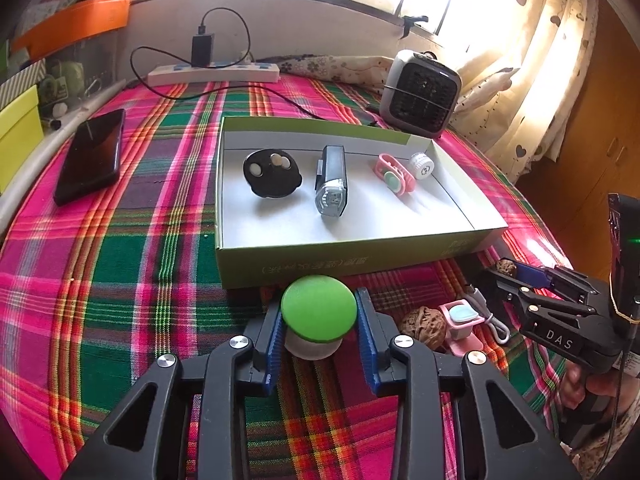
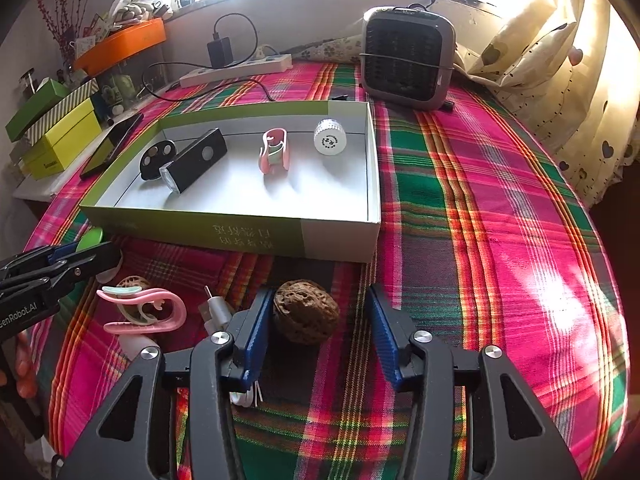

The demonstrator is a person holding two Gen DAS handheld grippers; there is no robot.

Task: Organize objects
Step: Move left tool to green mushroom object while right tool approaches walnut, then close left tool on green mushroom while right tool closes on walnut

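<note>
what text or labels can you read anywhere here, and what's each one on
"DAS": white label on the right gripper.
"GenRobot.AI", first letter cut off: side of the left gripper.
Chinese print on the green box front wall: upside down, unreadable.
White round cap label: too small.

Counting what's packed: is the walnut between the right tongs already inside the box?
No, the walnut lies on the plaid cloth in front of the box, between the open right tongs.
</note>
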